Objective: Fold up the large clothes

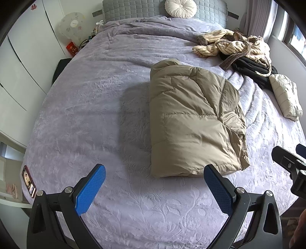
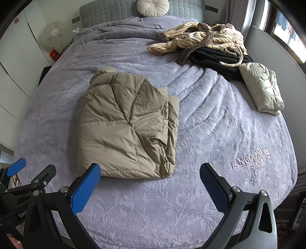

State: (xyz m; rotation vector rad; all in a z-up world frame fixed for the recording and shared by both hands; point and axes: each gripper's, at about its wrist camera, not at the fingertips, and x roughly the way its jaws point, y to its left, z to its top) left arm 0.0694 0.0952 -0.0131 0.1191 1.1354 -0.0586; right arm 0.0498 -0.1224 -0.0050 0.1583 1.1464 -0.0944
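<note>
A tan padded jacket [image 1: 193, 118] lies folded into a thick rectangle in the middle of the lilac bedspread [image 1: 86, 107]; it also shows in the right wrist view [image 2: 126, 126]. My left gripper [image 1: 155, 183] is open and empty, hovering just in front of the jacket's near edge. My right gripper [image 2: 150, 183] is open and empty, also just short of the jacket's near edge. The left gripper shows at the left edge of the right wrist view [image 2: 28, 176].
A heap of striped cream and black clothes [image 2: 206, 44] lies at the far right of the bed. A folded pale puffer jacket [image 2: 262, 88] lies beside it. A round cushion [image 2: 153, 7] rests at the headboard. A phone [image 1: 28, 181] lies at the bed's left edge. White wardrobes [image 1: 24, 57] stand on the left.
</note>
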